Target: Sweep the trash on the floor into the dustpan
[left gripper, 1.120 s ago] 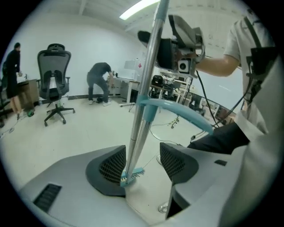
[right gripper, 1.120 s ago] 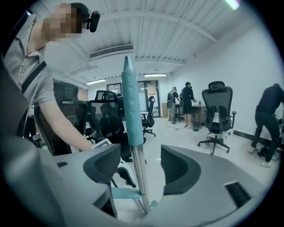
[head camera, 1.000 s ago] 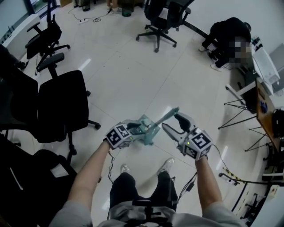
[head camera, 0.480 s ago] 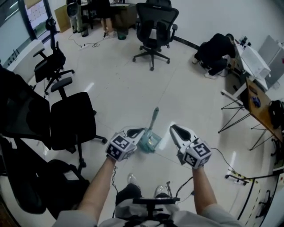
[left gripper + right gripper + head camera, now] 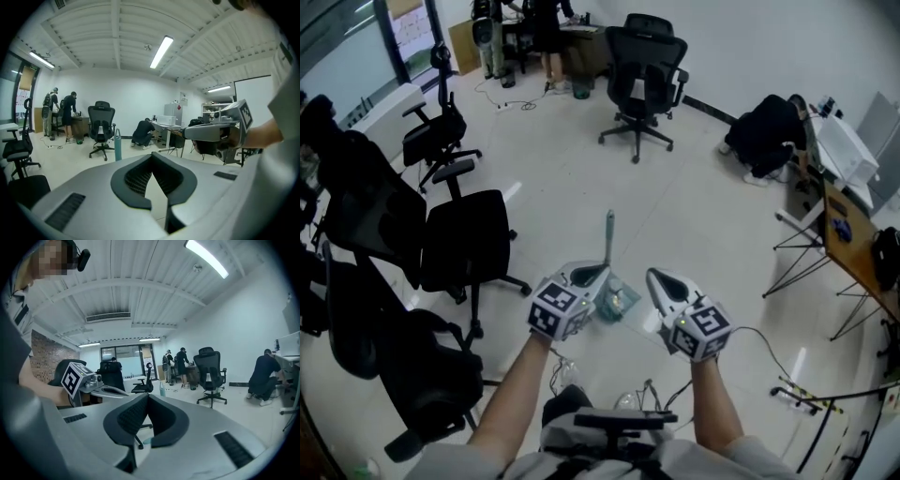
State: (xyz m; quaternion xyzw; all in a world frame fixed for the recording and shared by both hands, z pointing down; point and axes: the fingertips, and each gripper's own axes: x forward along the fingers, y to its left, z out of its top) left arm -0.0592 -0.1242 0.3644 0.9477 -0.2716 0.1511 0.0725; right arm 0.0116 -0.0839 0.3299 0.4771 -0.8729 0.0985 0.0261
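A teal dustpan point(image 5: 617, 302) stands on the white floor just ahead of my feet, its long handle point(image 5: 609, 236) upright. My left gripper point(image 5: 603, 272) hangs just left of the pan and my right gripper point(image 5: 652, 275) just right of it. Both are raised off the floor and apart from the pan. The left gripper view has the left gripper point(image 5: 152, 155) shut with nothing between its pads, and the teal handle point(image 5: 118, 145) beyond. The right gripper point(image 5: 146, 397) has just closed and is also shut on nothing. No loose trash shows on the floor.
Black office chairs point(image 5: 461, 242) crowd the left side, and another chair point(image 5: 644, 67) stands at the back. A person crouches by a desk point(image 5: 771, 131) at the right, and others stand at the back point(image 5: 546, 28). A table point(image 5: 855, 239) and floor cables point(image 5: 787, 380) line the right.
Both grippers have risen from near the floor and their jaws have shut. The dustpan, earlier tilted between the open grippers, now stands alone with its handle upright. The head view has lifted.
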